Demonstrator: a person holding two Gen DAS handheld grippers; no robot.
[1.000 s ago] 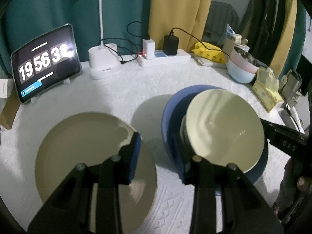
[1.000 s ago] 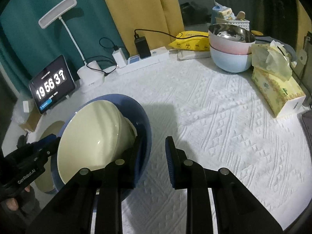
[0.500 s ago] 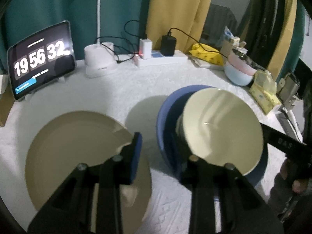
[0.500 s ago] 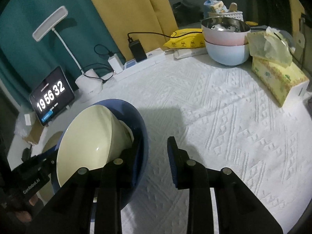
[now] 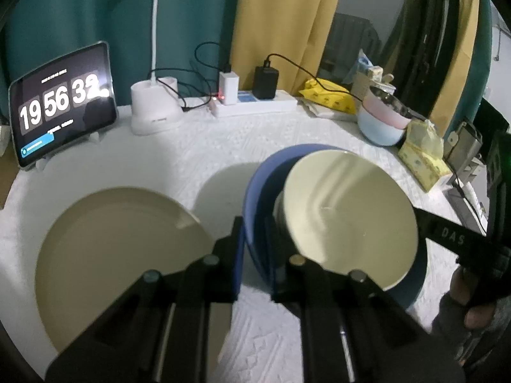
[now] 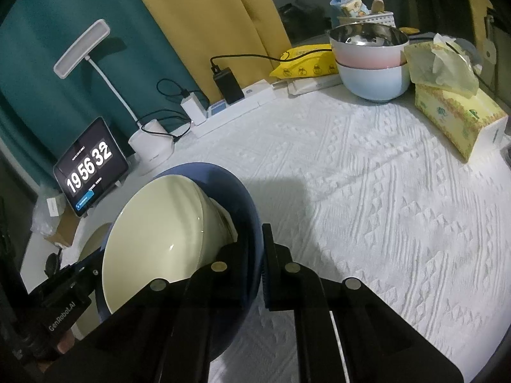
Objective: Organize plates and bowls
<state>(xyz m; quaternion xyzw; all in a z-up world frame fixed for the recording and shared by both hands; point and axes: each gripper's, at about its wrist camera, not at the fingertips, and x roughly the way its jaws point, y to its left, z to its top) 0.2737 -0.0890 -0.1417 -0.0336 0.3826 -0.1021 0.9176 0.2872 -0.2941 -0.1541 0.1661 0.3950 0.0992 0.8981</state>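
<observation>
A blue bowl (image 5: 255, 198) holds a cream bowl (image 5: 348, 217) tilted inside it. My left gripper (image 5: 255, 255) is shut on the blue bowl's left rim, one finger outside, one inside. My right gripper (image 6: 254, 265) is shut on the opposite rim of the blue bowl (image 6: 246, 204); the cream bowl (image 6: 159, 236) leans toward the camera's left there. The stack looks lifted off the cloth, with a shadow below. A cream plate (image 5: 115, 255) lies flat on the table to the left.
The table has a white textured cloth (image 6: 367, 191). At the back stand a tablet clock (image 5: 60, 105), a lamp base (image 5: 153, 115) and a power strip (image 5: 255, 105). Stacked pink and blue bowls (image 6: 370, 60) and a tissue box (image 6: 456, 111) are at the right.
Both grippers have closed from open onto the blue bowl's rims. The bowls have risen slightly and both views have lifted.
</observation>
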